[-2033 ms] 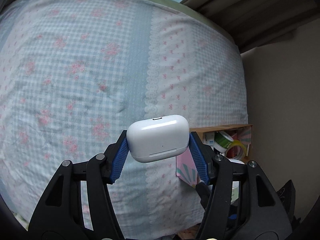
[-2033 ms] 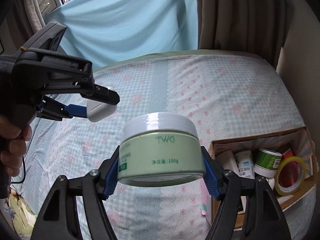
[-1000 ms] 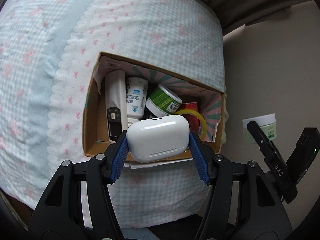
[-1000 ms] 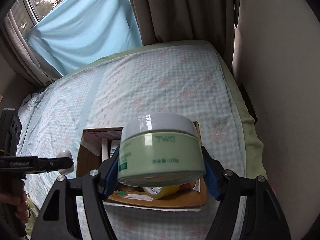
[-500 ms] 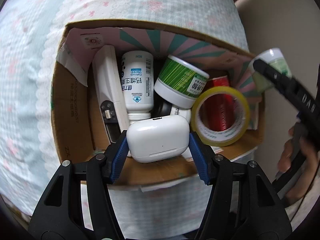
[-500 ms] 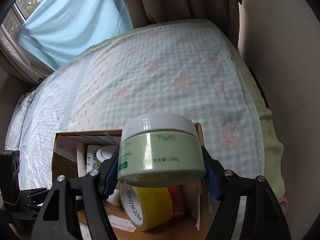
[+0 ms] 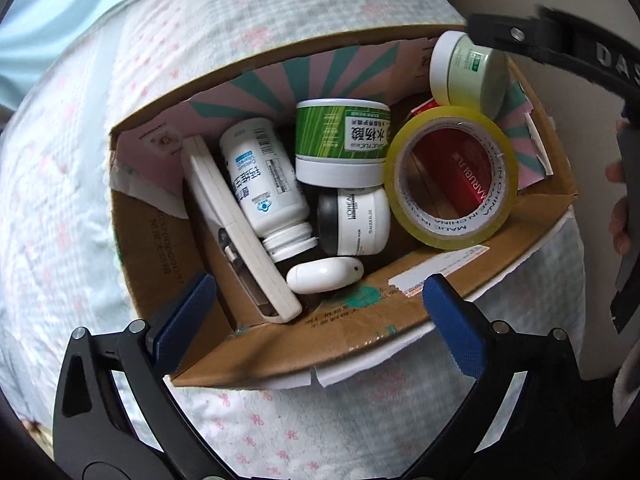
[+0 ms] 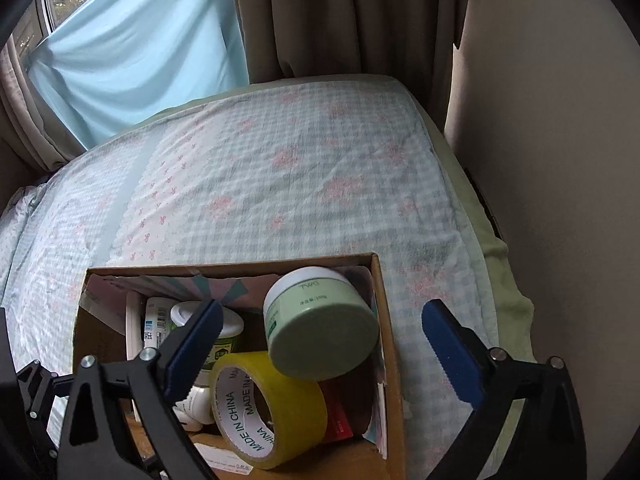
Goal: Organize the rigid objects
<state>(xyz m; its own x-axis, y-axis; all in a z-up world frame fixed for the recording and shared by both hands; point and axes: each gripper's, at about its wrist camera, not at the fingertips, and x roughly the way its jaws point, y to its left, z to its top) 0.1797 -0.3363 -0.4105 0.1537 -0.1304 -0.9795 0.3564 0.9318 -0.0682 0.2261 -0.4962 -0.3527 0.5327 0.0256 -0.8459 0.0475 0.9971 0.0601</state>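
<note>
A cardboard box [image 7: 352, 332] sits on the bed's edge. My left gripper [image 7: 316, 308] is open and empty above its near wall. The white earbud case [image 7: 324, 275] lies inside the box near the front. My right gripper [image 8: 320, 340] is open and empty above the box [image 8: 386, 320]. The pale green cream jar [image 8: 320, 326] lies tilted in the box's far right corner, on the yellow tape roll [image 8: 268, 404]; it also shows in the left wrist view [image 7: 466, 70].
The box also holds a white pill bottle [image 7: 262, 184], a green-labelled jar [image 7: 342, 142], a small white jar [image 7: 356, 220], a white flat device [image 7: 236, 224] and a red packet [image 7: 452, 164]. A beige wall [image 8: 560, 160] stands right of the checked bed [image 8: 280, 184].
Both grippers have opened. The earbud case dropped from my left gripper into the box. The green jar dropped from my right gripper onto the tape roll.
</note>
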